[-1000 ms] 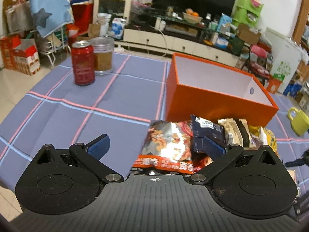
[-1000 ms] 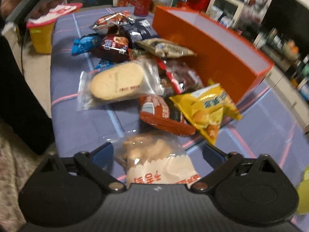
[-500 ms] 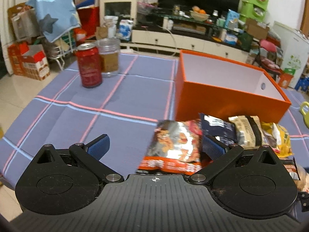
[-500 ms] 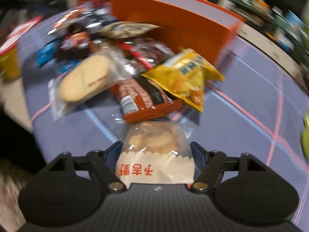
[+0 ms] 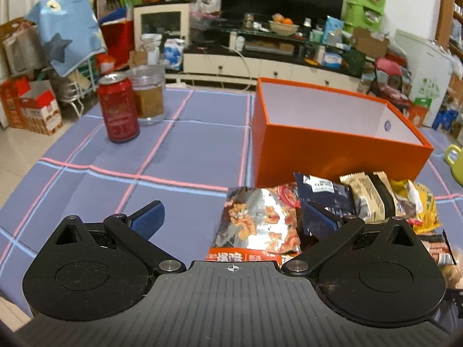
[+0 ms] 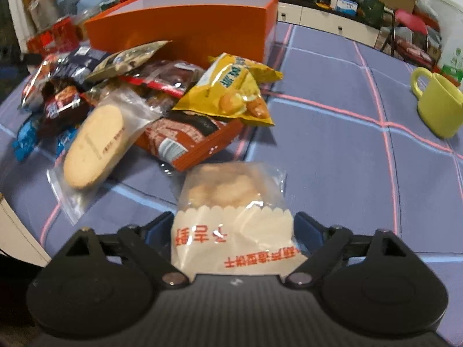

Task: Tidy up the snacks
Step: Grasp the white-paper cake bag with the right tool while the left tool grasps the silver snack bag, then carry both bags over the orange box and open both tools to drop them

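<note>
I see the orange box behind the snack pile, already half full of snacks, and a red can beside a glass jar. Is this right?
Not quite. The orange box holds no snacks: the left wrist view shows only its bare white inside. It does stand behind the snack pile, and the red can is beside the glass jar.

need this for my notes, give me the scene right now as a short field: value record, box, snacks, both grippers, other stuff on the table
box: orange box, open top, nothing visible inside
snack pile: mixed packets on the cloth just in front of the box, none in it
left gripper: open, silver and red packet lying between its fingers
right gripper: jaws have just been opening, white pastry packet between them
other items: red can and glass jar side by side, yellow mug
surface: blue checked tablecloth
</note>
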The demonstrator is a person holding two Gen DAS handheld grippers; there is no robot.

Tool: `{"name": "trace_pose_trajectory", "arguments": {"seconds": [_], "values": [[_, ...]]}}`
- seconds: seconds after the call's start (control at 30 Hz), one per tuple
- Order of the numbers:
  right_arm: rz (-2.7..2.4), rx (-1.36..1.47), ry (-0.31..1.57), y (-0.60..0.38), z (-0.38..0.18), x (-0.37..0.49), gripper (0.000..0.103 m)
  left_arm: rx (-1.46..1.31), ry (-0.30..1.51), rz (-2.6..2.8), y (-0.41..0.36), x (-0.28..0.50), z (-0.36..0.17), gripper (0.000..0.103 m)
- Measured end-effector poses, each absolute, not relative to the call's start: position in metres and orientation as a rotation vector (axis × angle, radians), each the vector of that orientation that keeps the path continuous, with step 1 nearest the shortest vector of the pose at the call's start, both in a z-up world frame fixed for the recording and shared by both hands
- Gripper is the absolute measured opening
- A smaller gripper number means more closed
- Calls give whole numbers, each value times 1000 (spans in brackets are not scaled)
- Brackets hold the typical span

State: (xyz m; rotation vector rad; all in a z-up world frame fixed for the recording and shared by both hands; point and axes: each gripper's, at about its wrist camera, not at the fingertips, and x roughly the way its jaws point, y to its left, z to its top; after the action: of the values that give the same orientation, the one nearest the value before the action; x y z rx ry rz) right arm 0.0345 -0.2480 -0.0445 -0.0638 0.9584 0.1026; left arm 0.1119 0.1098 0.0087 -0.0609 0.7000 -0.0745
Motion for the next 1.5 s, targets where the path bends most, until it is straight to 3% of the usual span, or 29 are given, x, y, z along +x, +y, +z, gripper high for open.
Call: {"name": "trace_pose_trajectory", "arguments": {"seconds": [0.33,0.4,0.5,0.57,0.67,1.03,1.07,1.1,1.23,1.5], "values": [[126,-71,951,-245,-46,36,87,-152,876,-149,112,135,-12,89],[126,-75,939,-244,-43,36,73,-125,896,-141,109,135,-15,84],[129,-90,938,-242,-41,35,71,-107,913,-144,108,133,-19,72],[133,-78,945,-242,-40,35,70,-108,912,-155,107,131,-19,56],[130,-76,945,-242,-40,35,70,-99,894,-154,104,130,-16,48],[84,-73,955,-243,-43,37,77,-126,862,-147,105,126,-6,39],[81,-73,955,-242,-43,37,75,-124,859,-148,105,126,-5,39],[82,-75,945,-241,-42,36,66,-122,856,-150,105,126,-4,39],[87,-75,923,-238,-38,32,57,-119,846,-152,105,123,-1,39],[29,-98,771,-241,-3,5,57,-103,796,-158,108,108,13,37]]}}
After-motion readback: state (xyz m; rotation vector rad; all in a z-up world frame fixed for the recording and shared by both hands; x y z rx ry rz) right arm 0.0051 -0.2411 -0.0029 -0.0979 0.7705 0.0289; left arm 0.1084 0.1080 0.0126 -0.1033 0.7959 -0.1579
